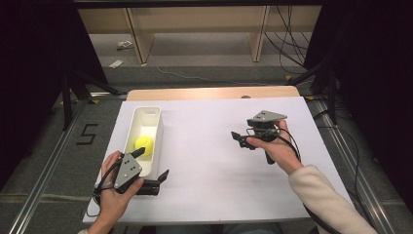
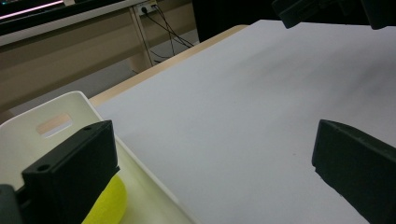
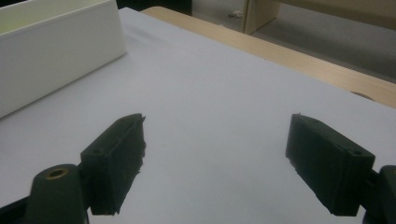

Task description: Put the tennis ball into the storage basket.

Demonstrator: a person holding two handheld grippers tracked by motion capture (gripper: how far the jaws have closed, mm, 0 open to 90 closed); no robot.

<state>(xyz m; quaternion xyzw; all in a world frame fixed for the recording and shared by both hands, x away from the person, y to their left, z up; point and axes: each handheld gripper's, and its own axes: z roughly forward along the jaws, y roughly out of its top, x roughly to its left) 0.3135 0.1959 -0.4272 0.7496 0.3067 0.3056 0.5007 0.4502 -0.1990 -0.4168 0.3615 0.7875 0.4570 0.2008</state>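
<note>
A yellow tennis ball (image 1: 144, 144) lies in a long white bin (image 1: 146, 113) at the left of the white-covered table. My left gripper (image 1: 151, 164) is open and straddles the bin's right wall near its front end, one jaw above the ball and the other outside over the sheet. In the left gripper view the ball (image 2: 109, 205) peeks out beside the left jaw, with the bin (image 2: 56, 112) behind it and nothing between the jaws of the gripper (image 2: 210, 168). My right gripper (image 1: 238, 140) hovers open at centre right, pointing left. Its own view shows the gripper (image 3: 219, 158) over bare sheet.
The white sheet (image 1: 214, 161) covers the table, and a strip of wood edge (image 1: 209, 92) shows at the back. The bin's side wall (image 3: 56, 51) stands at the upper left of the right gripper view. Wooden shelving and cables lie on the floor beyond.
</note>
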